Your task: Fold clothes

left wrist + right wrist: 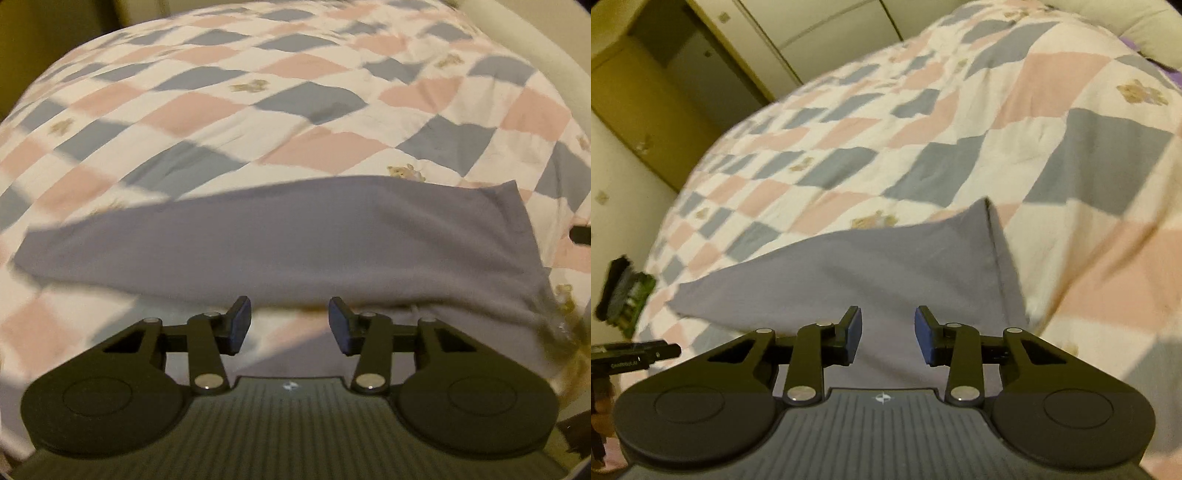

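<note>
A grey-lilac garment [280,240] lies flat on a bed with a pink, grey and white checked quilt [258,92]. It also shows in the right wrist view [886,266], with one hemmed corner at the upper right. My left gripper [290,325] is open and empty, at the garment's near edge. My right gripper [888,336] is open and empty, just above the near part of the garment. Part of the left gripper [624,354] shows at the left edge of the right wrist view.
The quilt [923,129] covers the whole bed and is printed with small teddy bears. A pale wardrobe with doors [798,40] stands beyond the bed's far side. A cream headboard or pillow [1137,26] lies at the upper right.
</note>
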Tool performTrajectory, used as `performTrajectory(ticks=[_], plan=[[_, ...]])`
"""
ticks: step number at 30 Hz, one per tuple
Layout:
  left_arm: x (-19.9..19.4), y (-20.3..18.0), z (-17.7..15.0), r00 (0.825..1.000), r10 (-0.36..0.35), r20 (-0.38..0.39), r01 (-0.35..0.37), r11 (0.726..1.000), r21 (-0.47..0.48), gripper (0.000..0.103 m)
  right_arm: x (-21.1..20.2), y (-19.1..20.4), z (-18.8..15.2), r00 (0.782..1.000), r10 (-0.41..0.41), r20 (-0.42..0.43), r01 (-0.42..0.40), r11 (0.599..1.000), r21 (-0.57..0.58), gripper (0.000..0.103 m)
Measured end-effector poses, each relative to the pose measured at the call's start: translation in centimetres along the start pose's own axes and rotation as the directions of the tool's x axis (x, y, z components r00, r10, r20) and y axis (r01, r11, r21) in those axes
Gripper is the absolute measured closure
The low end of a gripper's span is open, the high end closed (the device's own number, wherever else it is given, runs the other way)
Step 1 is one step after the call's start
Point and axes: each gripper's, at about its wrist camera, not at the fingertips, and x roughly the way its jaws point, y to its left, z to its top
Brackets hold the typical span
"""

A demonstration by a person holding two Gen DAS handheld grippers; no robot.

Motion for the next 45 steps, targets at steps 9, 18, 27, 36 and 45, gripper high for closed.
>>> performTrajectory(ticks=[9, 18, 27, 36, 45], plan=[[10.2, -0.1, 8.1, 0.997, -0.026, -0.066, 0.034, 0.991, 0.130, 0.053, 8.6, -4.8, 6.2, 0.992, -0.111, -0.067, 0.111, 0.994, 0.005, 0.065], [14.8, 0.2, 9.2, 0.993, -0.035, -0.114, 0.052, 0.987, 0.153, 0.052, 15.0, -6.9, 8.4, 0.977, -0.175, -0.123, 0.168, 0.984, -0.065, 0.079], [16.8, 1.7, 10.7, 0.997, -0.021, -0.080, 0.037, 0.978, 0.206, 0.059, 15.3, -10.2, 10.8, 0.981, -0.155, -0.117, 0.160, 0.986, 0.043, 0.102], [18.9, 4.2, 11.2, 0.988, -0.059, -0.145, 0.108, 0.927, 0.359, 0.057, 13.6, -8.9, 13.0, 0.981, -0.153, -0.119, 0.141, 0.984, -0.107, 0.055], [22.4, 5.3, 12.0, 0.939, -0.158, -0.304, 0.288, 0.846, 0.449, 0.067, 18.1, -8.7, 13.7, 0.952, -0.131, -0.276, 0.043, 0.952, -0.302, 0.070]])
